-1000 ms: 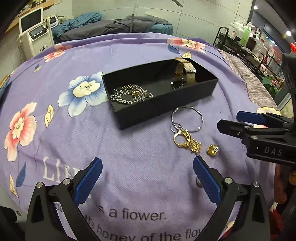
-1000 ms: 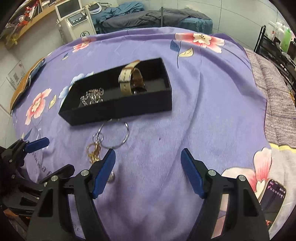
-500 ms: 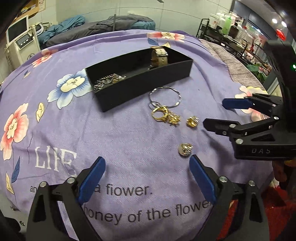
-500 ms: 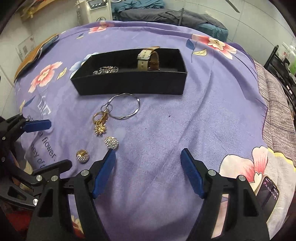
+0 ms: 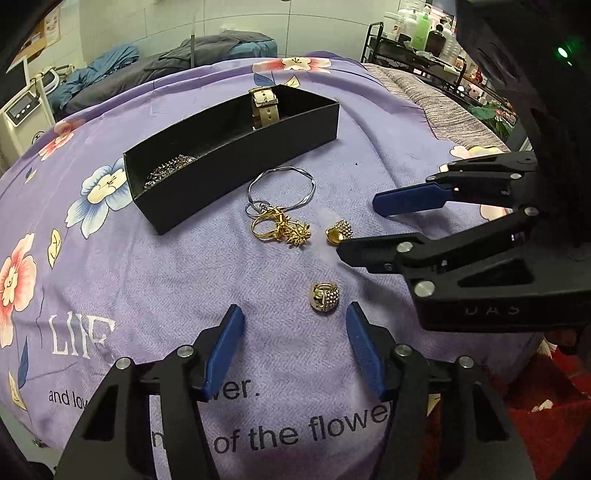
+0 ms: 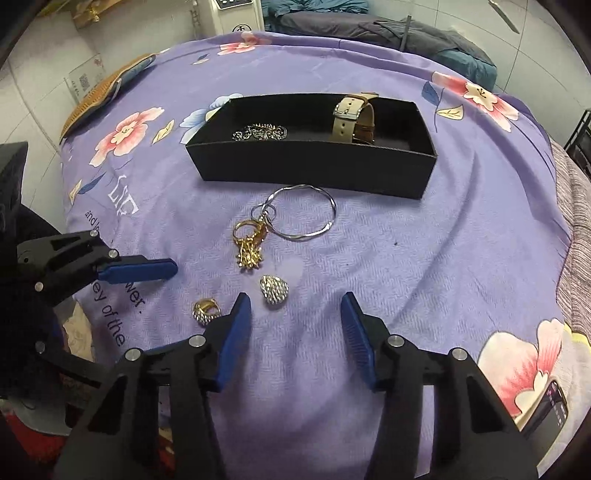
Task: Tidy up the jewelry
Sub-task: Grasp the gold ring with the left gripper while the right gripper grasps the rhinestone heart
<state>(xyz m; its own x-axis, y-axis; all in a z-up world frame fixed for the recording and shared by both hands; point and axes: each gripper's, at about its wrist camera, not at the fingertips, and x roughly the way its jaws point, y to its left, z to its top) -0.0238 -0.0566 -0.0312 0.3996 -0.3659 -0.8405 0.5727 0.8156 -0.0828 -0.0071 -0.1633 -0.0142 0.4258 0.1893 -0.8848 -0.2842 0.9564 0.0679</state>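
Note:
A black open box (image 5: 236, 162) (image 6: 314, 166) on the purple cloth holds a beige strap watch (image 5: 263, 105) (image 6: 352, 118) and a silver chain (image 5: 168, 171) (image 6: 260, 132). In front of it lie a silver bangle (image 5: 282, 188) (image 6: 303, 212), a gold ring cluster (image 5: 282, 229) (image 6: 249, 242) and two studded earrings (image 5: 325, 297) (image 5: 340, 230) (image 6: 274, 290) (image 6: 206, 312). My left gripper (image 5: 293, 328) is open just short of the nearer earring. My right gripper (image 6: 295, 317) is open and empty, right behind the other earring; it also shows in the left wrist view (image 5: 360, 229).
The purple flowered cloth (image 5: 110, 277) covers a rounded table that drops away at its edges. A phone (image 6: 550, 406) lies at the right edge. A shelf rack with bottles (image 5: 417, 33) stands back right, a white machine (image 5: 26, 107) back left.
Both grippers have pulled back towards the near edge and lowered; the two earrings now lie close in front of the fingers. The left jaws have narrowed somewhat.

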